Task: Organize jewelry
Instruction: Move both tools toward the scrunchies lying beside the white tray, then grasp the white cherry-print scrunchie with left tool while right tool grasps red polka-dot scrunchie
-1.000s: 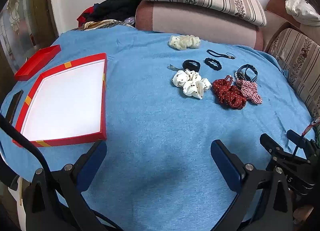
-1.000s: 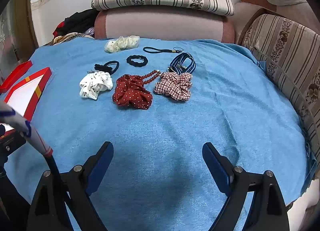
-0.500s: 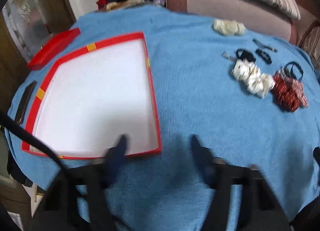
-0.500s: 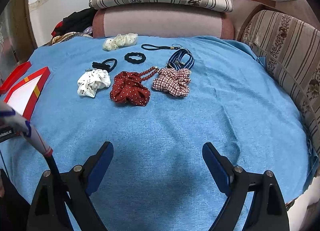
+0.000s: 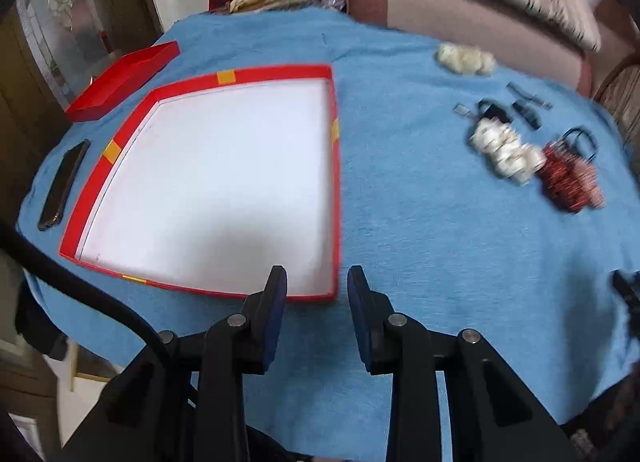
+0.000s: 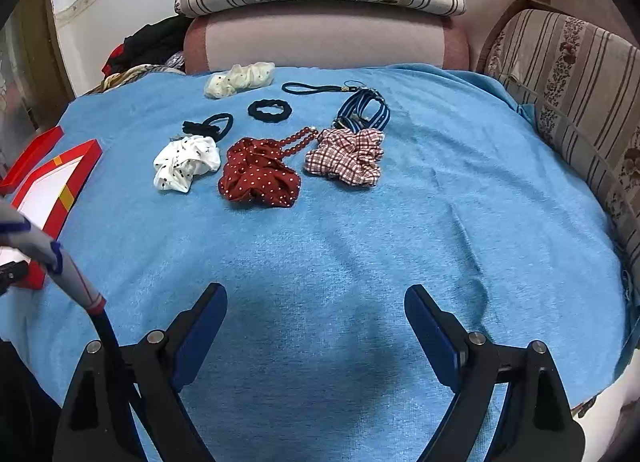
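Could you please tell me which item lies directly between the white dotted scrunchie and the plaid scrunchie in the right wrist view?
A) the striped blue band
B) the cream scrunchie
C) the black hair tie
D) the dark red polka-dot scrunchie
D: the dark red polka-dot scrunchie sits in the front row on the blue cloth, with the white dotted scrunchie on its left side and the plaid scrunchie on its right.

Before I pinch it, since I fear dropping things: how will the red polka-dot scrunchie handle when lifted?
The red polka-dot scrunchie is bunched, gathered fabric, so it will probably sag and flop, not hold shape. It looks light for its bulk. The bead string touches its top edge and may drag along; whether they are joined is unclear. It lies flat, unlikely to roll.
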Tool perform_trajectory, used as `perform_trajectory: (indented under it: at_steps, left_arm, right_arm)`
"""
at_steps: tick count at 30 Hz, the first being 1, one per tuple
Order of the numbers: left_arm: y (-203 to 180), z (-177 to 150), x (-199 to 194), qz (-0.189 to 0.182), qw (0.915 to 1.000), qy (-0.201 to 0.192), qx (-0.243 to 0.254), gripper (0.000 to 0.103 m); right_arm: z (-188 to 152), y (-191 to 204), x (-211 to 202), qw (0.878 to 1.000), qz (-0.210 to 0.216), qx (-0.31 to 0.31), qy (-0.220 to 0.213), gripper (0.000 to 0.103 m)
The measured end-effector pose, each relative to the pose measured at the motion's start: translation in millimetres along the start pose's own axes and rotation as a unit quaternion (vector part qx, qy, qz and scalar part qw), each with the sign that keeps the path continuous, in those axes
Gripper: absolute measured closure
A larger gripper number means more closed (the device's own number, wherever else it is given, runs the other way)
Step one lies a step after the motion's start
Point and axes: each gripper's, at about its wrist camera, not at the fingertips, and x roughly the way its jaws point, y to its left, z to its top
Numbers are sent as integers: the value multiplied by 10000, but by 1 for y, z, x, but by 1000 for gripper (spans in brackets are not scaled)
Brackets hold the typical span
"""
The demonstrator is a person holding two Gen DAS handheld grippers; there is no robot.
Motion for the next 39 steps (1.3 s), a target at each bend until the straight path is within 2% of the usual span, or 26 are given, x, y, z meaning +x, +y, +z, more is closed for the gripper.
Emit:
perform_trajectory:
  at_steps: [2, 4, 6, 10, 13, 16, 23, 29, 31, 32, 33, 34, 35, 36, 39]
  left_arm:
    - [-8, 4, -14, -154, 9996, -209, 105, 67]
    - [-20, 12, -20, -308, 9987, -331, 217, 51]
    - [-35, 19, -23, -541, 9973, -367, 331, 45]
    - [-64, 42, -11, -937, 9937, -276, 548, 45]
    - [-86, 58, 6, -993, 9915, -314, 775, 45]
    - [-101, 78, 30, -1236, 9893, -91, 767, 45]
    - [-132, 118, 90, -1710, 9826, 309, 659, 45]
    - [-162, 125, 127, -1859, 9759, 620, 959, 45]
    - [-168, 123, 132, -1865, 9751, 666, 1002, 45]
    - [-171, 122, 133, -1899, 9744, 677, 998, 47]
    - [-171, 120, 133, -1901, 9745, 673, 984, 63]
    - [-171, 119, 133, -1890, 9746, 697, 973, 87]
    - [-171, 117, 132, -1949, 9730, 804, 942, 91]
    - [-169, 115, 129, -2002, 9722, 835, 885, 92]
    - [-157, 111, 108, -2119, 9720, 714, 725, 94]
  right_arm:
    - [1, 0, 2, 10000, 40, -9, -3, 10]
    - [5, 1, 3, 10000, 80, -39, -17, 10]
    - [10, 2, 5, 9999, 129, -88, -68, 10]
    - [25, 5, 8, 9991, 240, -254, -236, 10]
    - [37, 6, 16, 9983, 378, -313, -302, 11]
    - [50, 6, 28, 9972, 634, -251, -290, 13]
    - [76, 11, 63, 9935, 1123, -110, -123, 18]
    - [80, 17, 90, 9925, 1219, -65, 111, 22]
    - [80, 20, 95, 9922, 1233, -96, 159, 28]
    - [80, 22, 98, 9922, 1221, -129, 200, 35]
    - [81, 24, 101, 9923, 1205, -156, 228, 45]
    - [81, 25, 102, 9922, 1207, -177, 261, 53]
    - [81, 26, 103, 9916, 1235, -196, 325, 73]
    - [81, 26, 103, 9912, 1259, -187, 359, 79]
    - [80, 27, 88, 9900, 1369, -172, 299, 86]
